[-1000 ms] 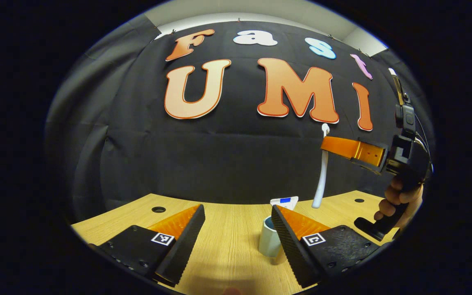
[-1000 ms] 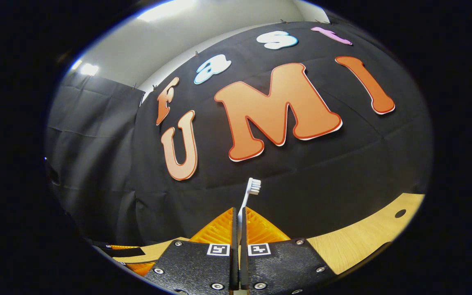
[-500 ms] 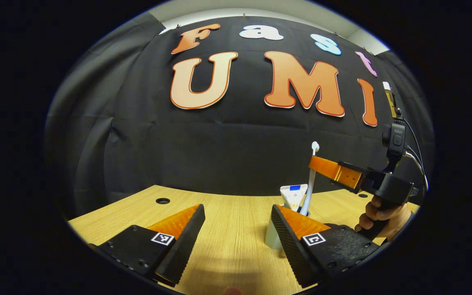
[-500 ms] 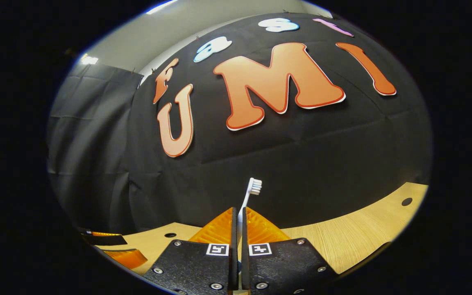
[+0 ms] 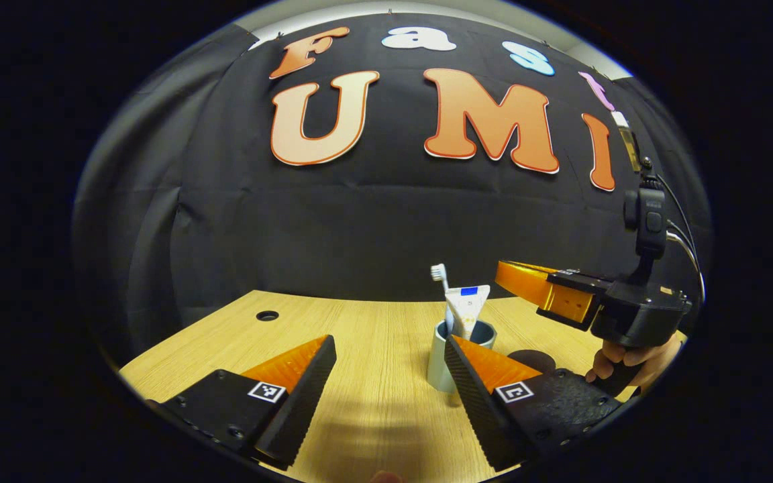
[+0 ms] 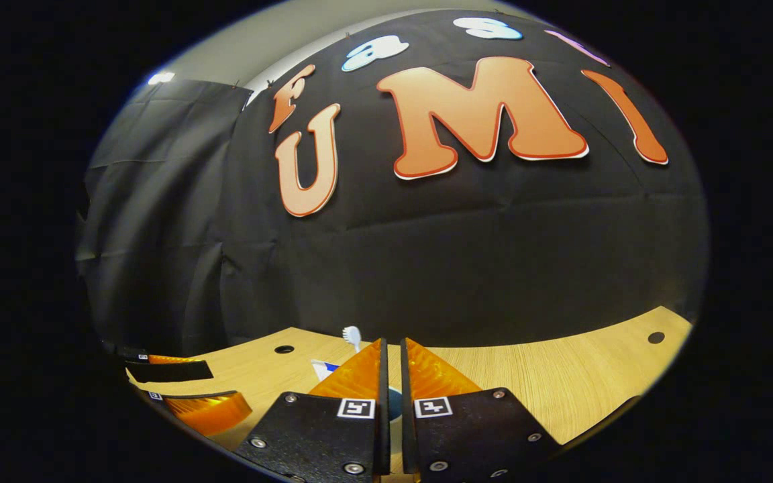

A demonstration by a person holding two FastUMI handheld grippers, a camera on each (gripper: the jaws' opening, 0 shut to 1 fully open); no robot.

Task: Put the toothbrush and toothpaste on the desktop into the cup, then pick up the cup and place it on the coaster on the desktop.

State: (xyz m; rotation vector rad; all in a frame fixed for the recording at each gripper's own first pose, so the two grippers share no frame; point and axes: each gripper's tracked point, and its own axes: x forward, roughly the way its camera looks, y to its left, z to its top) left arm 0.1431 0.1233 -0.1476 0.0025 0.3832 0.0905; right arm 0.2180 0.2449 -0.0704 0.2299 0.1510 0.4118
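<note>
Two items, a white toothbrush and toothpaste, stand upright in our pale cup. Our left gripper gapes wide, cup touching its right finger. Our right gripper, fingers slightly parted and empty, hovers just right of the cup.

A white toothbrush and toothpaste stand upright in the pale blue-grey cup on the desktop.

Worktop: pale wood-grain, running back to the black cloth wall. One round cable hole near its far left in the left gripper view; in the right gripper view, a hole at far left and another hole at far right. Standing directly on it, upright: a pale blue-grey cup. Just right of the cup, a dark round patch on the surface; cannot tell what it is.
</note>
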